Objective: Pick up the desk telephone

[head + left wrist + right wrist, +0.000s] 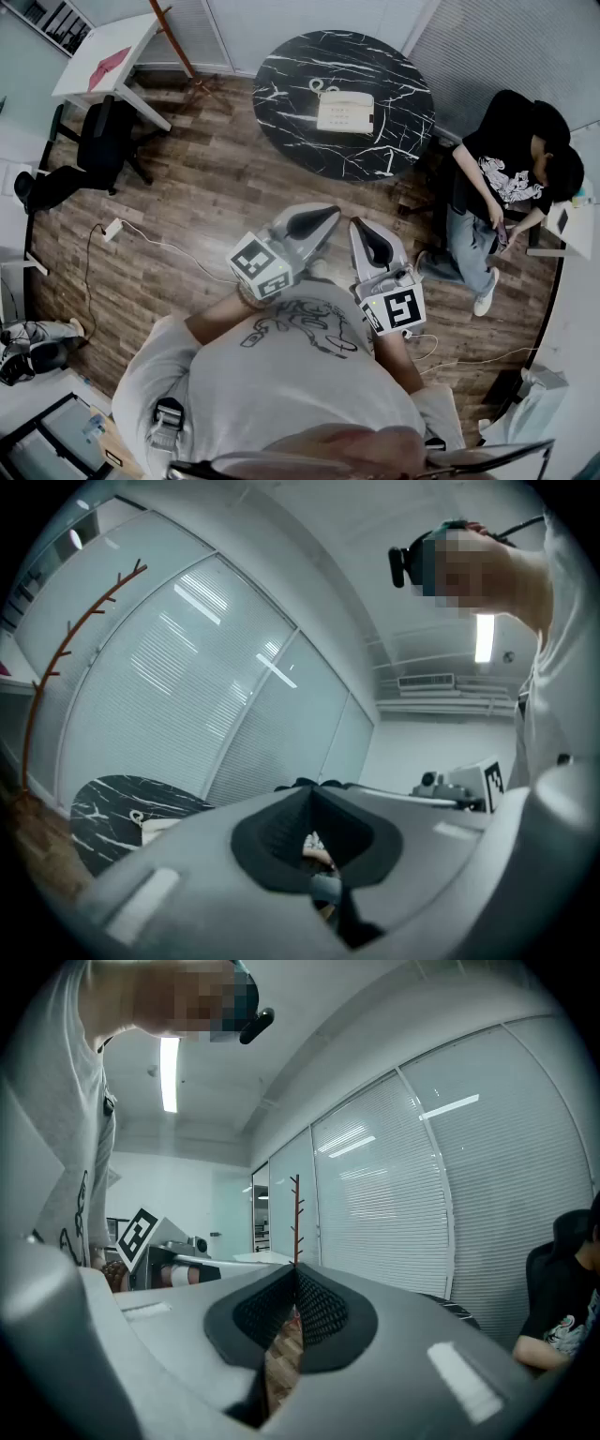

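The left gripper (319, 221) and right gripper (372, 246) are side by side above a wood-plank floor (202, 192), each with its jaws pressed together on nothing. Well ahead of both, the cream desk telephone (344, 112) sits on a round black marble table (291, 89) near blind-covered walls (487, 47).

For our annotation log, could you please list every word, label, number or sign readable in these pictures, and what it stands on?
No text reads clearly in any view.
Black-and-white square markers on the left gripper and right gripper: patterns, not letters.
White print on the seated person's black T-shirt: too small to read.
Cream desk telephone on the round black marble table: no legible label.
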